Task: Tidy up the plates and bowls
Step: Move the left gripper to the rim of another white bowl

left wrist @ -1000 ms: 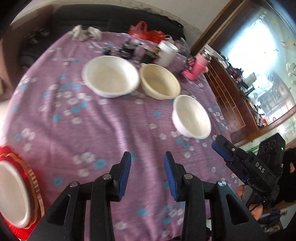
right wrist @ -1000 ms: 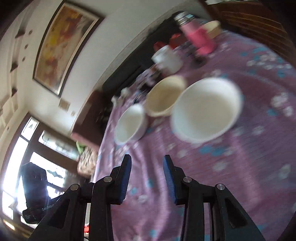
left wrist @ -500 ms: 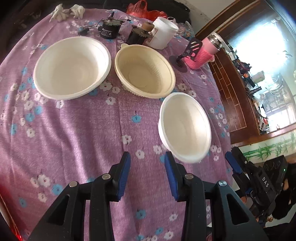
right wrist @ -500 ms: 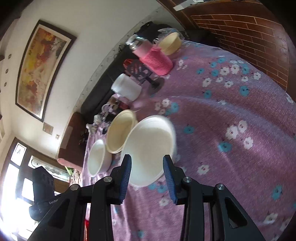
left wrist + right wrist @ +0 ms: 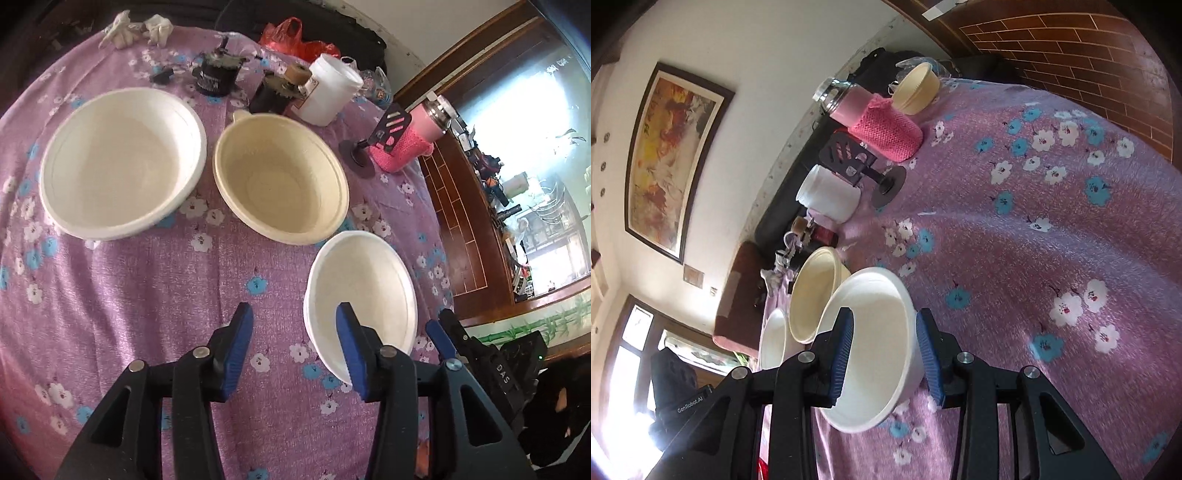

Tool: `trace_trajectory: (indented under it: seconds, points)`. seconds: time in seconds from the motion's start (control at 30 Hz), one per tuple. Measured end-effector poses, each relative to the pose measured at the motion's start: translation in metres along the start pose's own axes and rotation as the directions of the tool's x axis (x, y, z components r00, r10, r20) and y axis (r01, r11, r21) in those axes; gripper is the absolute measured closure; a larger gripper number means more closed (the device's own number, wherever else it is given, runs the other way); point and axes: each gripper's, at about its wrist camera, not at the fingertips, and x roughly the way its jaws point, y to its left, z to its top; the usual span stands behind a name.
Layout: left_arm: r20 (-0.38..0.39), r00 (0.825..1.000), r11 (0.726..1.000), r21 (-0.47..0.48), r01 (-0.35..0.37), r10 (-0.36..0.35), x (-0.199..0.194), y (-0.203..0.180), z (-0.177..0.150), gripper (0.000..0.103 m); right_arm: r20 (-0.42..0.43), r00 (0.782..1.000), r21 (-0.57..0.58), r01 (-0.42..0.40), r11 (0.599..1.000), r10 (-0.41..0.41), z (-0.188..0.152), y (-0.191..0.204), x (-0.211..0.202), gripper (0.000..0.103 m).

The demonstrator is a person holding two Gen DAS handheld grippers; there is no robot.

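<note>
Three bowls stand on the purple flowered cloth (image 5: 155,295): a large white bowl (image 5: 122,162) at left, a cream bowl (image 5: 280,181) in the middle and a small white bowl (image 5: 362,288) at right. My left gripper (image 5: 293,347) hangs over the small bowl's near-left rim, which lies between its opening jaws; the pads do not press it. In the right wrist view my right gripper (image 5: 884,350) is open. One finger stands over the small white bowl's (image 5: 879,306) hollow and the other outside its wall. Touch cannot be told. The right gripper (image 5: 439,332) sits just right of that bowl.
At the table's far side stand a white jar (image 5: 328,88), a pink-sleeved flask (image 5: 406,147), a black phone stand (image 5: 388,125), dark small items, gloves and a red bag. A second small cream bowl (image 5: 918,92) sits beyond the flask. The table edge runs close on the right.
Both grippers have closed in on the small white bowl from either side. The left jaws have widened. The red plate has left the left wrist view. The bowls have not moved.
</note>
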Motion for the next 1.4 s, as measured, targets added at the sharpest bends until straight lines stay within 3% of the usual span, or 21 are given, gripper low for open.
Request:
trace_trajectory:
  seconds: [0.47,0.67,1.3,1.4]
  points:
    - [-0.062,0.994,0.996,-0.021,0.090,-0.091,0.036,-0.012,0.004,0.058,-0.072,0.996,0.080,-0.053,0.995,0.059,0.002,-0.027,0.019,0.065]
    - [-0.064,0.991,0.993,-0.019,0.113,-0.114,0.040,-0.014,0.004,0.058,-0.059,0.996,0.087,-0.067,0.994,0.073,0.003,-0.030,0.019,0.065]
    - [-0.065,0.991,0.993,-0.026,0.116,-0.118,0.046,-0.010,0.005,0.058,-0.052,0.994,0.083,-0.087,0.993,0.092,0.002,-0.029,0.023,0.065]
    - [-0.067,0.991,0.993,-0.023,0.114,-0.115,0.048,-0.010,0.005,0.058,-0.047,0.995,0.077,-0.084,0.993,0.088,0.002,-0.028,0.023,0.071]
